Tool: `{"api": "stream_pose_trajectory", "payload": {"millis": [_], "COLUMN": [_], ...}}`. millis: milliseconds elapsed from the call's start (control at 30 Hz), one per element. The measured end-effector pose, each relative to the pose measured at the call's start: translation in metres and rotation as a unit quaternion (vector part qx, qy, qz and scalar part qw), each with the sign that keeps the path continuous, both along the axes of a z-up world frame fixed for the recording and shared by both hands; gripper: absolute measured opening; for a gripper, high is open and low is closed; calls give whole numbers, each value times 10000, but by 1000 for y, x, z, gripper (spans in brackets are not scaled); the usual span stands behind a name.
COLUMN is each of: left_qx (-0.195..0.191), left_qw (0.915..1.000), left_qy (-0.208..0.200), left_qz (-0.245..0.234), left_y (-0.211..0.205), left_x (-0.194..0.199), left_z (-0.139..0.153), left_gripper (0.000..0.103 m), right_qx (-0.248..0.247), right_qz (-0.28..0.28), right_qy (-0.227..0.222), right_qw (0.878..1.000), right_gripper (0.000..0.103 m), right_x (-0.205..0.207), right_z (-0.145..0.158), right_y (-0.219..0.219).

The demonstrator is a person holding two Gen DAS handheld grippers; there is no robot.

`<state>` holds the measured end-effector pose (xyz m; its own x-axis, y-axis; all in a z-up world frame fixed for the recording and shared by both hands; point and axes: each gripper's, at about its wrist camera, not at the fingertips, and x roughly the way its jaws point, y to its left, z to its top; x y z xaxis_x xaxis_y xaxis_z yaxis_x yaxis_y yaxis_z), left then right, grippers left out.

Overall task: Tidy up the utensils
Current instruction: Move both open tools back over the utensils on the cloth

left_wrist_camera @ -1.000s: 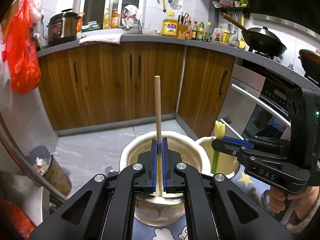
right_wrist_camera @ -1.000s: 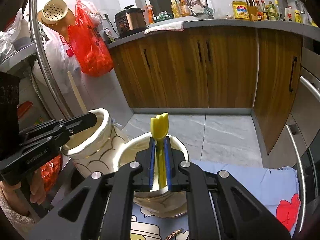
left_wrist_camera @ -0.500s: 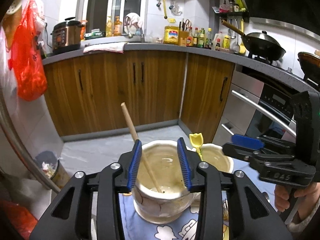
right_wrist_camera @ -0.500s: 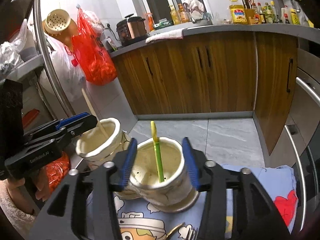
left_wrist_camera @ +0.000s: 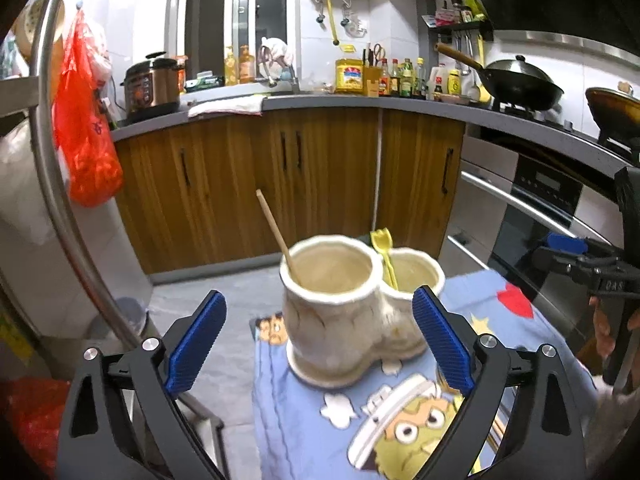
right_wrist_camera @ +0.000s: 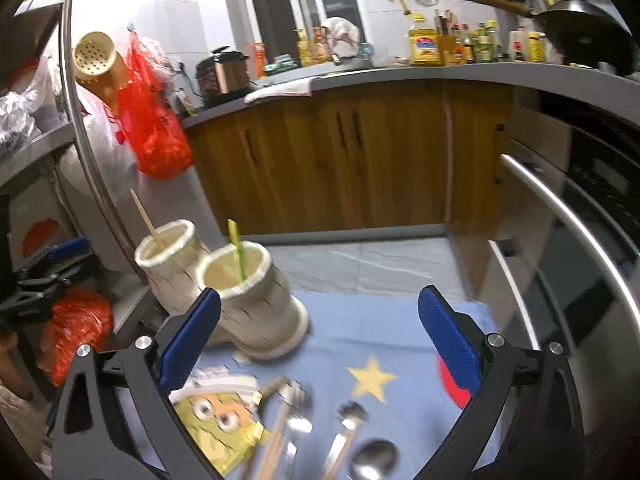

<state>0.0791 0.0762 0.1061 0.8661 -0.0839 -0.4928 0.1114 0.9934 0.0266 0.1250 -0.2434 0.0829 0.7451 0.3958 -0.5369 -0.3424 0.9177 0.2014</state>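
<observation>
Jaws of both grippers, left (left_wrist_camera: 318,344) & right (right_wrist_camera: 318,344), just opened wide, nothing gripped. Twin cup holder (left_wrist_camera: 344,312) sits ahead btw left jaws; stick (left_wrist_camera: 276,236) in one cup, yellow fork (left_wrist_camera: 385,254) in other. Spoon (right_wrist_camera: 374,458) & cutlery (right_wrist_camera: 288,408) lie on blue cloth (right_wrist_camera: 360,332) btw right jaws.

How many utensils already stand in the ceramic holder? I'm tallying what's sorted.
2: a wooden chopstick leaning in the holder's left cup, and a yellow utensil in the right cup. Shorter ones inside could be hidden.
</observation>
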Motion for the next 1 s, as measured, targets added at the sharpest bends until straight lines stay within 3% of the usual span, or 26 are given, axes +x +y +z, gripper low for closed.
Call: {"api": "stream_pose_trajectory", "payload": {"millis": [233, 600, 1000], "left_qx": [-182, -258, 197], "left_qw": [9988, 9898, 9791], "left_qy": [425, 1391, 1930], "left_qz": [-141, -185, -603], "left_y": [-11, -40, -95], "left_x": [-21, -26, -27], "left_z": [-28, -103, -137], "left_gripper": [96, 96, 92], "right_qx": [-231, -529, -581], "right_qz": [-281, -287, 57], "right_qy": [459, 1139, 1525], "right_qw": [9983, 9917, 9866], "right_gripper": [98, 98, 97], "right_x": [-25, -46, -63], "right_z": [-29, -85, -119], "right_y": [-37, -48, -34]}}
